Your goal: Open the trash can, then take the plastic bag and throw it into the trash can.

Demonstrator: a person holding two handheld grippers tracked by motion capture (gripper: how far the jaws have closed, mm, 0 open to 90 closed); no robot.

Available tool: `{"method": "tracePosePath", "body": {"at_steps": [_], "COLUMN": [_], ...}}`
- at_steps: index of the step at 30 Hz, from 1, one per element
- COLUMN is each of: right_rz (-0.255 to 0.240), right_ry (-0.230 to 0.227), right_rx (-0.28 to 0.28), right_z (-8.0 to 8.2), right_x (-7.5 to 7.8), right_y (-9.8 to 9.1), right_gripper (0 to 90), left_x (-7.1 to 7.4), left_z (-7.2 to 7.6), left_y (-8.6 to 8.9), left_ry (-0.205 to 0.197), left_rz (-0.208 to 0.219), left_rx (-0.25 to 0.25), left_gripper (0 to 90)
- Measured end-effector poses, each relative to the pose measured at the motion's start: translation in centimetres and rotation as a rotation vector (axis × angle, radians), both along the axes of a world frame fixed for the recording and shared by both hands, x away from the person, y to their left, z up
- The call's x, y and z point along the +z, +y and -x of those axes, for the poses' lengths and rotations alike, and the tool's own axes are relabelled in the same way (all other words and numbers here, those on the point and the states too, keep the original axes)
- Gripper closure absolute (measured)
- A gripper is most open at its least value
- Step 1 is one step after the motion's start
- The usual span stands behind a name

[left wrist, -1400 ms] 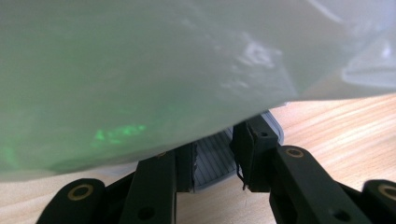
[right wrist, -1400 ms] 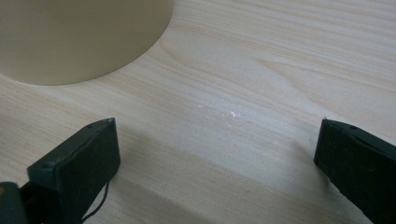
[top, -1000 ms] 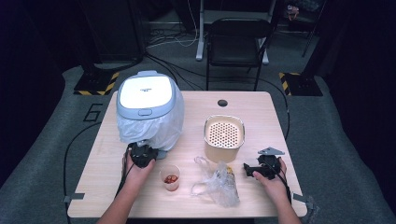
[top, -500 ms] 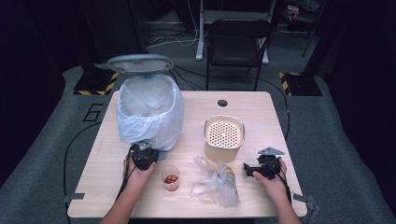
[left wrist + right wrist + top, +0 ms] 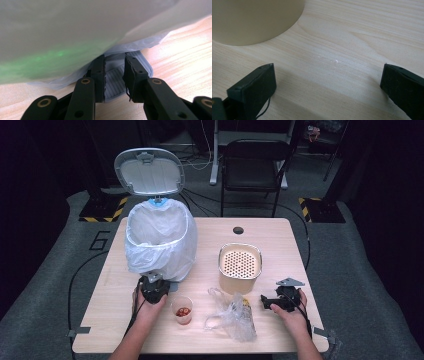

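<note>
One wooden table [image 5: 280, 235] in a dark room, one lined pedal bin [image 5: 159, 242] at its left, lid up, left gripper [image 5: 114, 75] narrowed over the grey pedal [image 5: 113, 81], right gripper [image 5: 328, 82] wide, empty, one beige basket [image 5: 240, 266], one cup [image 5: 182, 309], one plastic bag [image 5: 232, 317].

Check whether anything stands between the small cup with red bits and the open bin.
Nothing visible does. The cup stands just in front of the bin, whose lid is up; the left gripper sits on the bin's pedal.
</note>
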State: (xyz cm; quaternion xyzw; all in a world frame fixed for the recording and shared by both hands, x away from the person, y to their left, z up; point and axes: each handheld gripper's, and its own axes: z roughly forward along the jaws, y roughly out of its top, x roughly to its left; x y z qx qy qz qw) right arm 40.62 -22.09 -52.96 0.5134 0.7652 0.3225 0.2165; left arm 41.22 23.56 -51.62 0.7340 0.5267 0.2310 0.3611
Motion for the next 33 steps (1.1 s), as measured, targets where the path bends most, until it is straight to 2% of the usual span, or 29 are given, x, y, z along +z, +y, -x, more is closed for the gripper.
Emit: {"method": "tracePosePath", "body": {"at_steps": [6,7,8,9,10,13,14,17,20,21,24,26,27,28,30,32,33], "right_rz": [-0.006,-0.014,-0.016,-0.013,-0.017,-0.012,-0.003,0.000,-0.014,-0.032,-0.034,-0.019,-0.007,-0.023,-0.023,-0.035,-0.035], "right_ry": [-0.009,-0.008,-0.006,-0.009,-0.007,0.002,0.014,0.002,0.005,0.012,0.003,0.002,-0.008,-0.007,-0.016,-0.012,-0.012], "right_rx": [-0.010,-0.011,-0.011,-0.011,-0.012,-0.013,-0.015,-0.024,-0.028,-0.016,-0.009,0.010,0.040,0.035,0.072,0.090,0.090], "right_z": [0.1,0.1,0.2,0.2,0.3,0.4,0.5,1.0,1.4,1.9,2.3,2.9,3.4,3.5,3.9,4.3,4.3], "right_x": [0.1,0.2,0.2,0.3,0.4,0.5,0.8,1.5,2.1,2.7,3.1,3.7,4.3,4.5,5.1,5.6,5.6], "right_y": [0.1,0.2,0.2,0.2,0.2,0.2,0.2,0.1,0.0,0.0,0.0,0.2,0.2,0.4,0.5,0.8,0.8], "right_gripper": [3.8,7.7,9.9,13.2,15.3,16.1,18.3,23.1,25.4,27.6,27.6,25.9,24.7,24.1,22.8,22.0,22.0], "left_x": [-0.1,-0.1,-0.1,-0.1,0.0,0.0,-0.1,0.0,-0.1,-0.2,-0.1,-0.1,-0.1,-0.1,0.0,-0.1,0.0], "left_z": [0.0,0.1,0.0,0.0,0.0,0.0,0.0,0.0,0.0,0.1,0.0,0.0,0.1,0.0,0.0,0.0,0.0], "left_y": [0.1,-0.1,0.1,0.1,0.1,0.1,0.2,0.3,0.2,0.2,0.4,0.4,0.4,0.4,0.5,0.4,0.5], "left_ry": [-0.006,-0.007,-0.008,-0.008,-0.007,-0.009,-0.009,-0.005,-0.015,-0.016,-0.007,-0.005,-0.007,-0.011,0.001,-0.007,0.003], "left_rz": [-0.007,0.005,-0.017,-0.017,-0.009,-0.018,-0.018,-0.022,-0.013,-0.008,-0.005,-0.006,-0.004,-0.004,-0.007,0.006,0.010], "left_rx": [0.001,-0.007,0.009,0.009,-0.011,-0.015,-0.021,-0.022,-0.018,-0.017,-0.024,-0.026,-0.026,-0.022,-0.031,-0.034,-0.041], "left_gripper": [70.6,70.7,70.7,70.6,70.6,70.6,70.5,70.5,70.6,70.6,70.5,70.6,70.5,70.5,70.6,70.6,70.6]}}
